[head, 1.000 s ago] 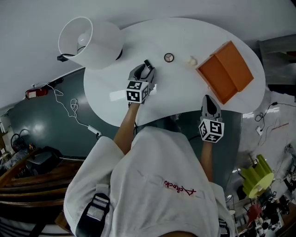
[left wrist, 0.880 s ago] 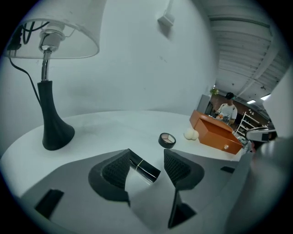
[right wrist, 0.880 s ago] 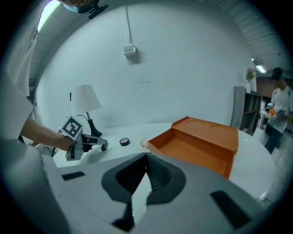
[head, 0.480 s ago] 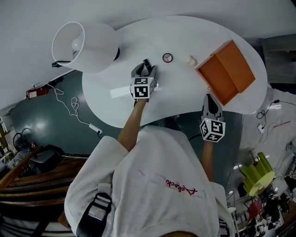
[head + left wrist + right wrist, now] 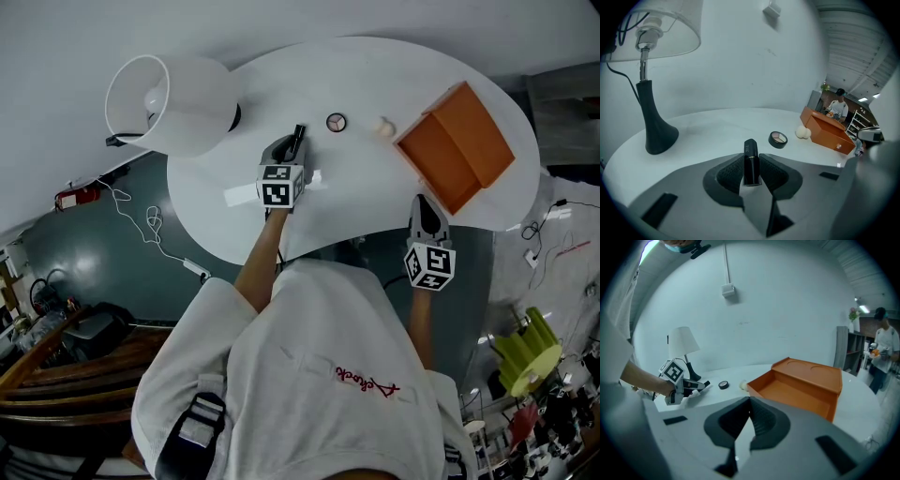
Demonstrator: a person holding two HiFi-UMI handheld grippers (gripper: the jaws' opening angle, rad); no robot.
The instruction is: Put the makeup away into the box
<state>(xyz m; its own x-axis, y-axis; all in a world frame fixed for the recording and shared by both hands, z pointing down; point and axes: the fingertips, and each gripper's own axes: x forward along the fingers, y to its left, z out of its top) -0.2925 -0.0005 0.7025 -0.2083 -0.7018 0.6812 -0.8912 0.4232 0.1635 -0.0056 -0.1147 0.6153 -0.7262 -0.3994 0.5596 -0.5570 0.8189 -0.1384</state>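
Left gripper (image 5: 751, 161): jaws have just been closing, and both pads now press on the lipstick (image 5: 750, 147), a slim black tube. In the left gripper view it sits at centre frame, lengthwise between the pads, its far end poking out past the tips. In the head view this gripper (image 5: 292, 141) is above centre, over the white table (image 5: 375, 75).

Right gripper (image 5: 750, 401): jaws together, nothing between them. It hangs off the near table edge, at right of centre in the head view (image 5: 424, 208).

The orange box (image 5: 455, 150) lies open at the upper right of the head view, well apart from the lipstick.

Risks as I judge them:
- The tube is round, smooth and narrow. A grip this fresh may be off-centre, so the tube could roll or pivot between the pads on lift and drop back onto the table.
- The free end overhangs the tips. A fast swing toward the box would lever it loose.
- The eyeshadow compact (image 5: 778, 139) and the pale sponge (image 5: 803, 132) sit between lipstick and box. A low carry could knock either one, the sponge being just beside the box wall.
- The box wall (image 5: 801, 390) faces the approach. Coming in too low could catch the tube's tip on the rim.
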